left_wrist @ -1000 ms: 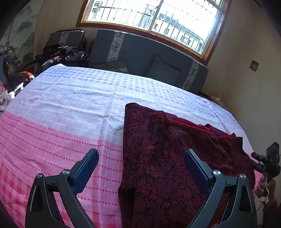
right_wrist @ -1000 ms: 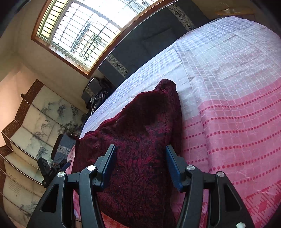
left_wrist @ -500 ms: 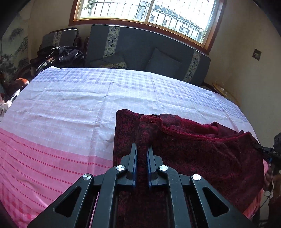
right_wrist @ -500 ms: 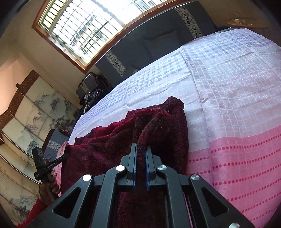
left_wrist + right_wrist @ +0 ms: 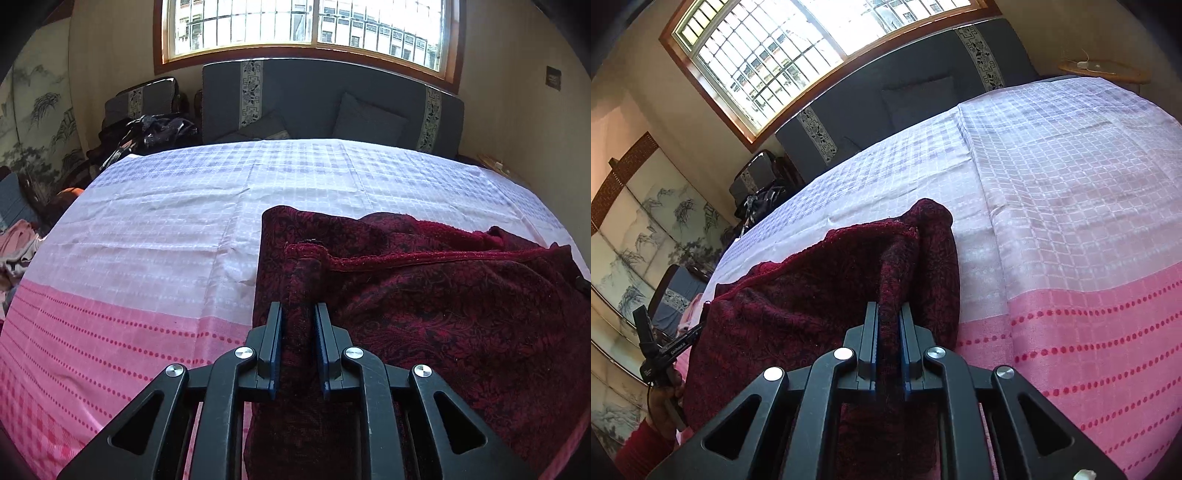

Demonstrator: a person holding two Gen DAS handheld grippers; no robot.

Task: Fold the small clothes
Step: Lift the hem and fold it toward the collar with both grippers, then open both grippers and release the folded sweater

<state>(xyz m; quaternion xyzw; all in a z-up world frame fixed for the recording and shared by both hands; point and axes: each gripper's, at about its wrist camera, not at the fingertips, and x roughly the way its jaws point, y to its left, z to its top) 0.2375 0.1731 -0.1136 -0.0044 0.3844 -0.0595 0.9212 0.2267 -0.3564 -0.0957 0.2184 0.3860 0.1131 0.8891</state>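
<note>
- Pink-and-white checked bedspread [image 5: 155, 236]: serves as the folding surface.
- Dark red patterned garment [image 5: 461, 314]: lies near the front edge, long axis running side to side between the two grippers, top hem facing the window.
- Left gripper [image 5: 298, 350]: narrow, jaws easing apart, fabric ridge pinched between.
- Right gripper [image 5: 888, 350]: narrow, jaws opening slightly, fabric clamped.
- Recommendation: lift both corners level, keep the hem taut, carry evenly forward.
</note>
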